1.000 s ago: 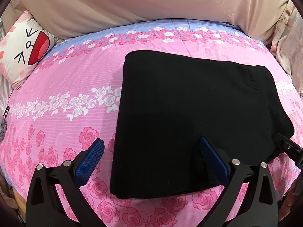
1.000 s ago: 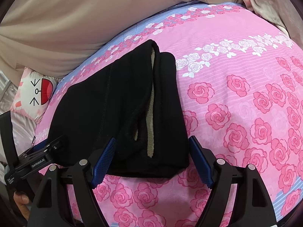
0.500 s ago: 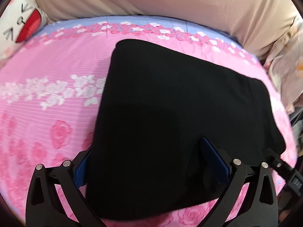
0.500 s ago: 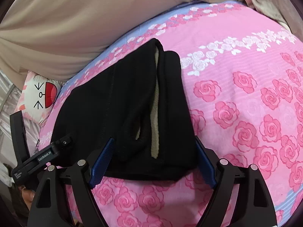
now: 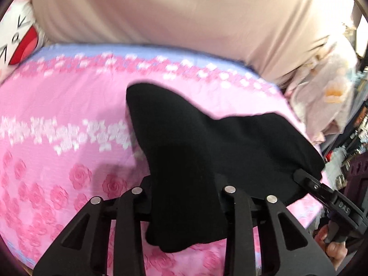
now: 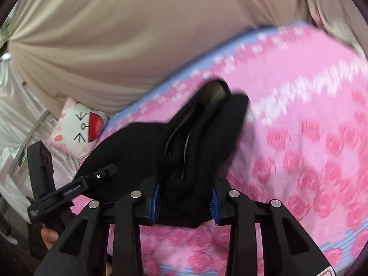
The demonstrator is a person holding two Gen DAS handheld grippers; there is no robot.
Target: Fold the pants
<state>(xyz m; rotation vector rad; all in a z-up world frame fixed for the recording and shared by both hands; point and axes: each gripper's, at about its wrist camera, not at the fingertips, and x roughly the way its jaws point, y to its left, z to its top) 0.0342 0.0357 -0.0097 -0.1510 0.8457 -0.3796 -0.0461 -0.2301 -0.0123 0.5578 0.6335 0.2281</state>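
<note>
Black pants (image 5: 207, 156), already folded small, hung bunched over the bed (image 5: 57, 119). Left claw (image 5: 184, 207) and right claw (image 6: 184, 203) each pinched an edge. Final fold left, I'd guess.

Open passage lies over the pink rose-printed bed sheet (image 5: 57, 119): a wide bare stretch on the left of the black folded pants (image 5: 207, 151) in the left wrist view, and another on their right in the right wrist view. The far edge of the bed is closed off by a beige draped curtain (image 6: 138, 46). A white cartoon-face cushion (image 6: 80, 126) blocks the far left corner. A pale heap of crumpled fabric (image 5: 322, 92) crowds the far right side. The pants bulk fills the middle, bunched between both sets of jaws.
</note>
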